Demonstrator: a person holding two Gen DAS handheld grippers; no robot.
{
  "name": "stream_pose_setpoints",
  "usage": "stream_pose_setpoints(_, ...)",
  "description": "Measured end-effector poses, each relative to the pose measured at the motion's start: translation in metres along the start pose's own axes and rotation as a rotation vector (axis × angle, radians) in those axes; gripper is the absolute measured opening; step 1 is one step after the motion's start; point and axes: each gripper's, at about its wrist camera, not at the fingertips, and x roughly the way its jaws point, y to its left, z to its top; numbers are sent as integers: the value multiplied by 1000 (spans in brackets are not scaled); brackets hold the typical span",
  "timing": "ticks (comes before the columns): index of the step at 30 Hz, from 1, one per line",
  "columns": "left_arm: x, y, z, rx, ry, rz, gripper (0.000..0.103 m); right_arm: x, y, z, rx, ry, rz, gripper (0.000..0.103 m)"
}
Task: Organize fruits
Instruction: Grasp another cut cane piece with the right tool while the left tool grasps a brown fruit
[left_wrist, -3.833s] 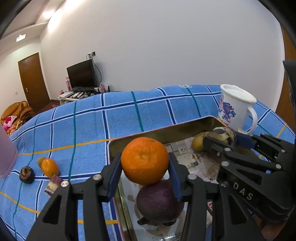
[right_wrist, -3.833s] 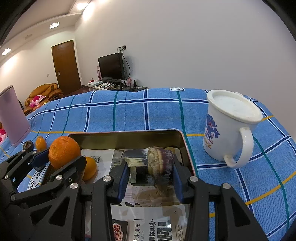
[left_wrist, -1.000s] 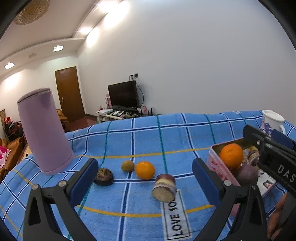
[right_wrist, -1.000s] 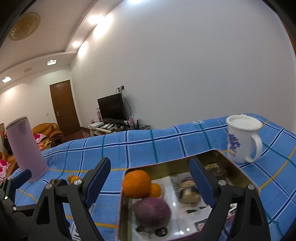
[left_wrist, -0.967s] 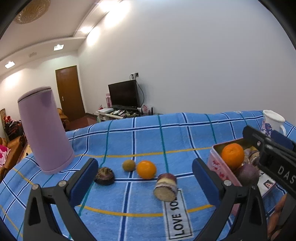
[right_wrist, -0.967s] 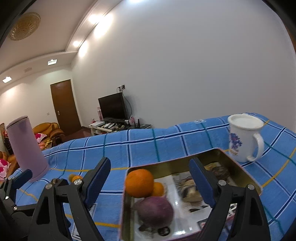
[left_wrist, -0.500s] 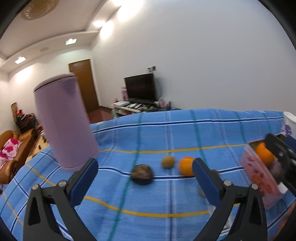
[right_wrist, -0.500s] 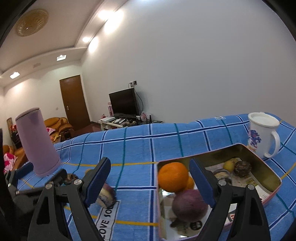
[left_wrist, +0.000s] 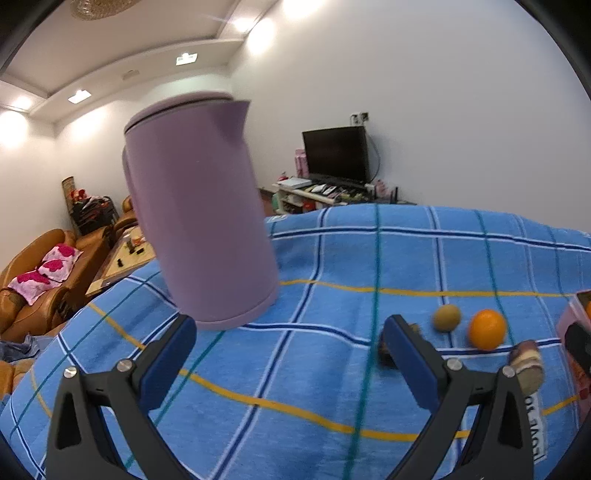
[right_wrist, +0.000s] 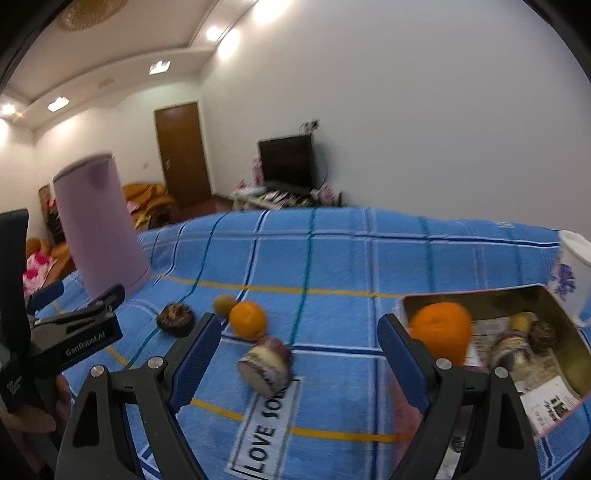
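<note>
Risk noted first: tall purple kettle (left_wrist: 199, 221) standing close ahead of the left gripper (left_wrist: 288, 350), on the blue checked cloth (right_wrist: 332, 266) covering the desk; liable to be knocked over by a sweep toward the loose fruit. Both views blurred, so placement uncertain. Tin box (right_wrist: 565, 369) at the right: already holding a large orange (right_wrist: 439, 332), a dark round fruit and smaller pieces over newspaper; rolling out possible if the rim is bumped by the right gripper (right_wrist: 299, 350).

Loose on the cloth, well apart from the box: small orange (right_wrist: 247, 319), cut purple piece (right_wrist: 264, 365) just in front of it, dark brown fruit (right_wrist: 175, 319), small olive-brown fruit (right_wrist: 223, 304). Round items apt to roll off a pinch.

Left jaws spread wide, nothing between, touching nothing. Right jaws likewise released and empty, the cut purple piece lying beyond them, not gripped.
</note>
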Motion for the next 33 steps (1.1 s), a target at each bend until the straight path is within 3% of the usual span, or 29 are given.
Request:
stream_pose_setpoints(5, 10, 5, -3, 17, 50, -5, 103, 32, 20, -1, -90, 149, 67, 87)
stream_pose_setpoints(10, 22, 7, -5, 37, 128, -40, 103, 53, 33, -2, -199, 224, 61, 87)
stream_pose_setpoints(14, 24, 6, -6, 38, 152, -72, 103, 72, 37, -6, -211, 308, 72, 66)
stream_pose_setpoints(17, 25, 4, -7, 42, 158, -87, 103, 85, 38, -10, -213, 377, 81, 62)
stream_pose_setpoints(21, 27, 2, -8, 49, 167, -96, 103, 86, 33, -10, -187, 378, 96, 48)
stream_pose_setpoints(26, 25, 1, -7, 42, 166, -132, 103, 77, 30, -9, -178, 363, 88, 47)
stream_pose_setpoints(33, 19, -9, -6, 53, 167, -187, 103, 33, 16, -1, -115, 145, 83, 48)
